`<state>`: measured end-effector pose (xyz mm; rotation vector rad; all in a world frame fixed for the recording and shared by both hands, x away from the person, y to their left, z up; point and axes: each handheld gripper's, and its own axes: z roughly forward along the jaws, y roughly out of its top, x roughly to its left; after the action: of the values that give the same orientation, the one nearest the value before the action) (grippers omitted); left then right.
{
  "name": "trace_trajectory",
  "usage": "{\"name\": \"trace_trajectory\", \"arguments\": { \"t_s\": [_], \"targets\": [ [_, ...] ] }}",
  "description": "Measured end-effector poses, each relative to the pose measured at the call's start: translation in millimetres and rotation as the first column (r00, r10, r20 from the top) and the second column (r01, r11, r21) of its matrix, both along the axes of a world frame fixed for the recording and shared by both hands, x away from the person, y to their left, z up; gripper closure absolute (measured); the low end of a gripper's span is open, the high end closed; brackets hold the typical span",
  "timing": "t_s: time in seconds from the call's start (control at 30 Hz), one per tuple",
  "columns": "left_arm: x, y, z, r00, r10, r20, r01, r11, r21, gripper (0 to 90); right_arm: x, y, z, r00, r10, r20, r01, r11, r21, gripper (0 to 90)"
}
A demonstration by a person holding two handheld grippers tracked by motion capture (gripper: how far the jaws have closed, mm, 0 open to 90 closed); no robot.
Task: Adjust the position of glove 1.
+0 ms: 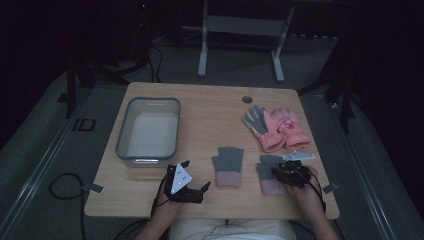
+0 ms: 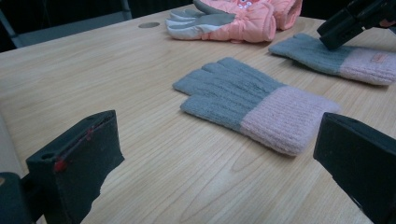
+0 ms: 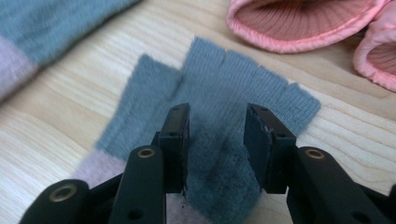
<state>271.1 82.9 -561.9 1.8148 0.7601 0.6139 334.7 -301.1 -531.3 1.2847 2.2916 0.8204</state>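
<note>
Two grey knit gloves with pink cuffs lie flat near the table's front. The middle one lies just ahead of my left gripper, which is wide open, holds nothing and hovers low over the wood. My right gripper is down on the right-hand knit glove. Its jaws are narrowly apart, with the grey palm fabric between them. The left gripper view shows that right gripper resting on this glove.
A pair of pink padded gloves lies at the back right. A grey plastic bin stands at the left of the wooden table. A round cable hole is near the far edge.
</note>
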Motion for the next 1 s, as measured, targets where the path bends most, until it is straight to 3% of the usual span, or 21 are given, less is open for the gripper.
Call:
{"name": "trace_trajectory", "arguments": {
  "t_s": [0.27, 0.63, 0.7, 0.77, 1.0],
  "targets": [
    [0.0, -0.2, 0.1, 1.0, -0.002, 0.0, 0.002, 1.0, 0.004, 0.4, 6.1, -3.3, -7.7, 0.9992, 0.015, -0.036, -0.015, 1.0, -0.004, 61.9],
    [0.0, -0.2, 0.1, 1.0, 0.0, -0.001, 0.0, 1.0, 0.003, 0.3, 2.0, 2.4, -9.0, 0.9994, -0.032, -0.012, 0.032, 0.999, -0.013, 83.5],
    [0.1, 0.1, 0.0, 1.0, 0.001, -0.001, -0.001, 1.0, -0.002, 0.3, 3.0, 3.9, -4.5, 0.9987, -0.045, -0.023, 0.045, 0.999, -0.007, 84.6],
    [-0.2, 0.5, 0.0, 1.0, 0.0, 0.0, 0.0, 1.0, -0.007, 0.3, 1.3, 7.7, 7.2, 0.9989, -0.046, 0.0, 0.046, 0.999, 0.003, 85.1],
    [-0.3, 0.1, -0.1, 1.0, -0.003, 0.003, 0.003, 1.0, -0.006, 0.3, -1.0, 26.8, 43.9, 0.9989, -0.038, 0.028, 0.035, 0.995, 0.093, 85.3]
  ]
}}
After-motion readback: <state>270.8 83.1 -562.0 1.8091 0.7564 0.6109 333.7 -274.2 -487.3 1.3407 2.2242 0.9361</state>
